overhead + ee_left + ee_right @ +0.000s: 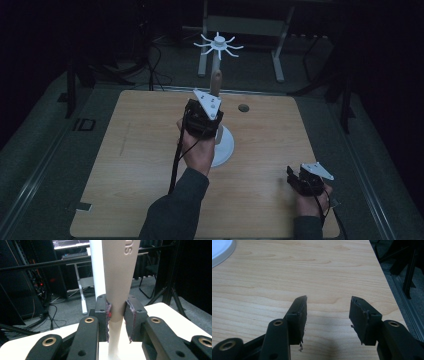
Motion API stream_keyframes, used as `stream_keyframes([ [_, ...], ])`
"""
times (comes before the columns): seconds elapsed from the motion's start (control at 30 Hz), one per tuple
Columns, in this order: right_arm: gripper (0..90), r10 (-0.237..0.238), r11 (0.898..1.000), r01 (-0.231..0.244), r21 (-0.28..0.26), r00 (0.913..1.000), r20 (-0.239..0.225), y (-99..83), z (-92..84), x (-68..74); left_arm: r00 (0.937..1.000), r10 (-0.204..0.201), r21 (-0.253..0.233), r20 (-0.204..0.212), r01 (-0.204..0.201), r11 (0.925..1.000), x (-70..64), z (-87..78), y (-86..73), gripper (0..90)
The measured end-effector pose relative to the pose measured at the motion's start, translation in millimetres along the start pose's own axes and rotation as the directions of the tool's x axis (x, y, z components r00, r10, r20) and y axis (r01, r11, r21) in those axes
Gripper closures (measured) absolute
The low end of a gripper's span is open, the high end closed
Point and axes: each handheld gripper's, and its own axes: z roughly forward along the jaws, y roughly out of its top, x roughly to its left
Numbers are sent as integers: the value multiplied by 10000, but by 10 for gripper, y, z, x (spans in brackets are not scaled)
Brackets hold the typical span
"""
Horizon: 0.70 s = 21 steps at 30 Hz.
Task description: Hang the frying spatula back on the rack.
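Gripping the beige tapered handle [118, 277] beside the white stand's pole [97, 267], the left gripper [117, 315] is closed on it; vertical alignment should be kept. The right gripper [328, 312] is held open over the table [287, 272].

White stand [221, 142], beige handle [120, 277], light wood-grain table [260, 150], black claws w/ brass rivets.

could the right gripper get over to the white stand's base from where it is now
Probably yes. The right gripper rests open near the table's front right corner, and bare wood lies between it and the base. The left gripper, shut on the beige handle, sits above the base's far side.
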Motion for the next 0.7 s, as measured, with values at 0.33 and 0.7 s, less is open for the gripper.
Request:
stream_keyframes([
  [0.33,480,32,10000,-32,10,10000,1,0,-4,-6,9999,141,-56,-9,-141,9999,-36,25,109,743],
  [0.7,479,51,10000,-51,3,10000,0,0,-4,-8,9997,209,21,-139,-209,9998,-4,68,197,743],
])
